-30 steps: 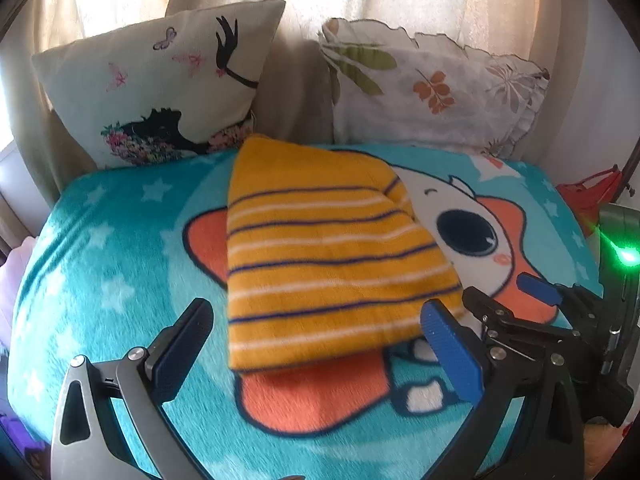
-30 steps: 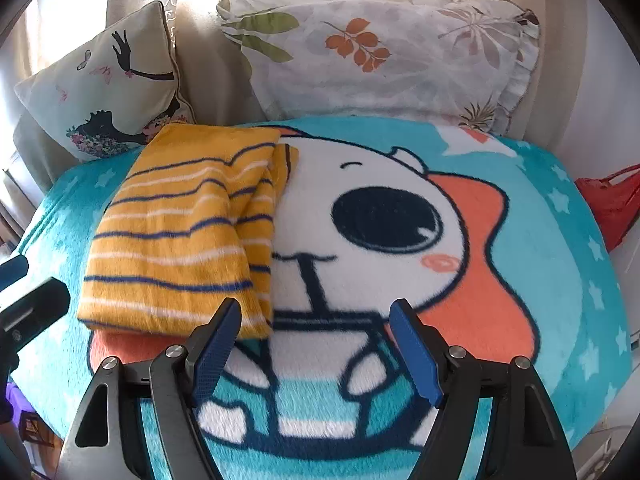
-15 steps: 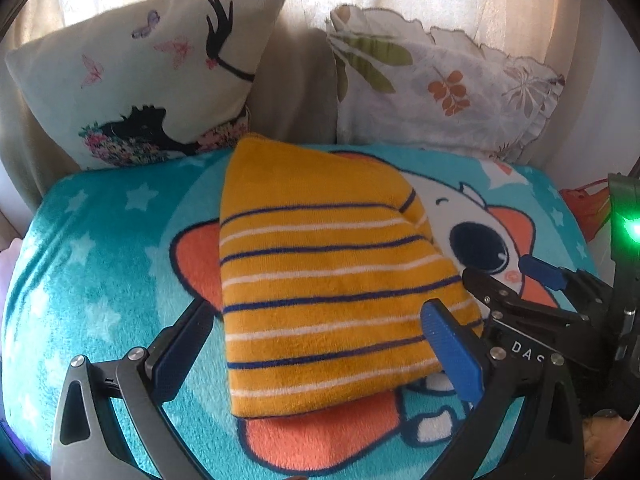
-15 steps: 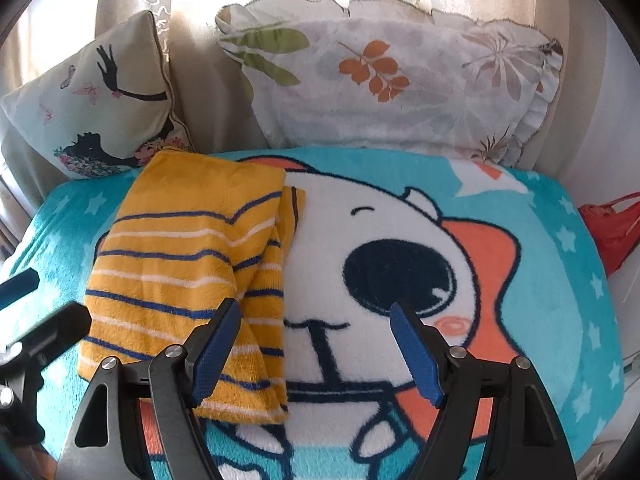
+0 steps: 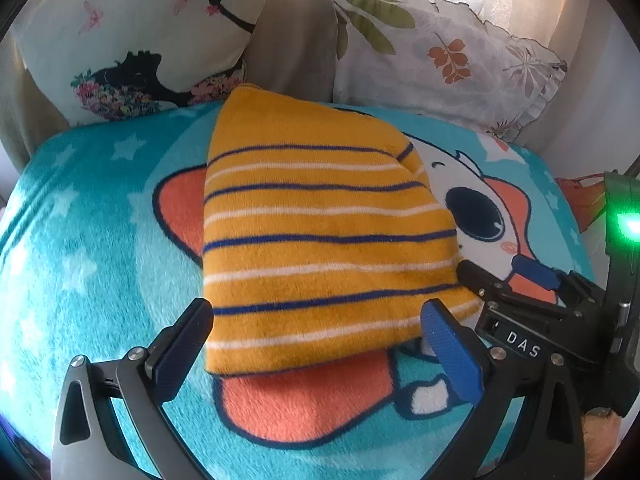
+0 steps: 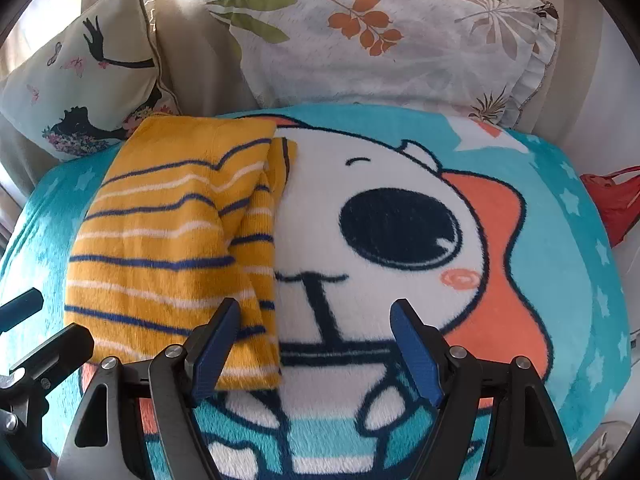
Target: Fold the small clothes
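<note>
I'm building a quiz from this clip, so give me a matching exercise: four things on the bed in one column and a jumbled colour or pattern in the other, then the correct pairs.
Things
1. folded garment
2. blanket
3. left-hand pillow
4. right-hand pillow

Descriptions
A. white with orange and green leaves, frilled edge
B. yellow with navy and white stripes
C. teal with stars and a big cartoon face
D. cream with a black silhouette figure and butterflies

Pairs: 1-B, 2-C, 3-D, 4-A
</note>
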`<action>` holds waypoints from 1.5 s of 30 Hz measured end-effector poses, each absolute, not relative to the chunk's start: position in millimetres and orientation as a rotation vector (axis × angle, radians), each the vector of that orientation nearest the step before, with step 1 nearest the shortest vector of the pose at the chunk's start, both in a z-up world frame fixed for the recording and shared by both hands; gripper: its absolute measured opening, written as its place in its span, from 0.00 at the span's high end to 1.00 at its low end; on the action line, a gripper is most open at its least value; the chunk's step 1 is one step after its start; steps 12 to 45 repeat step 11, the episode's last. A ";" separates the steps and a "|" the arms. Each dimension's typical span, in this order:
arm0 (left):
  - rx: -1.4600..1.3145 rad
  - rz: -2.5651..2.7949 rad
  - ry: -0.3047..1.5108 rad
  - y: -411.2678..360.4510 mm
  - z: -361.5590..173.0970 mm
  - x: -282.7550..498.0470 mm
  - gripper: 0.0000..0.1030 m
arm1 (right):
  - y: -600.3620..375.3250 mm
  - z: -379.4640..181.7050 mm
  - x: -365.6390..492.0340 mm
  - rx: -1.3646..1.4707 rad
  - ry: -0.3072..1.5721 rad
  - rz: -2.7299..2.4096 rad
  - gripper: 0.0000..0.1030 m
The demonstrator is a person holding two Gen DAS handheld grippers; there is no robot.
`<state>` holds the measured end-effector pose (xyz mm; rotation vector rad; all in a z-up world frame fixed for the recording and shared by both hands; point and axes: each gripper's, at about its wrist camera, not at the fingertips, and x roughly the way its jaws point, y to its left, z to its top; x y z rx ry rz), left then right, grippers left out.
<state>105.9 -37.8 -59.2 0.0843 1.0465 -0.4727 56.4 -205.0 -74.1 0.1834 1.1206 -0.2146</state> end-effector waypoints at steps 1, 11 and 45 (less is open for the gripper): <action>0.078 -0.473 1.050 -37.1 -59.3 104.5 0.00 | -204.6 -74.3 53.8 0.182 1.123 -0.213 0.22; 0.061 -0.435 1.046 -31.0 -56.0 91.3 0.00 | -200.5 -69.9 38.8 0.167 1.121 -0.183 0.22; 0.061 -0.435 1.046 -31.0 -56.0 91.3 0.00 | -200.5 -69.9 38.8 0.167 1.121 -0.183 0.22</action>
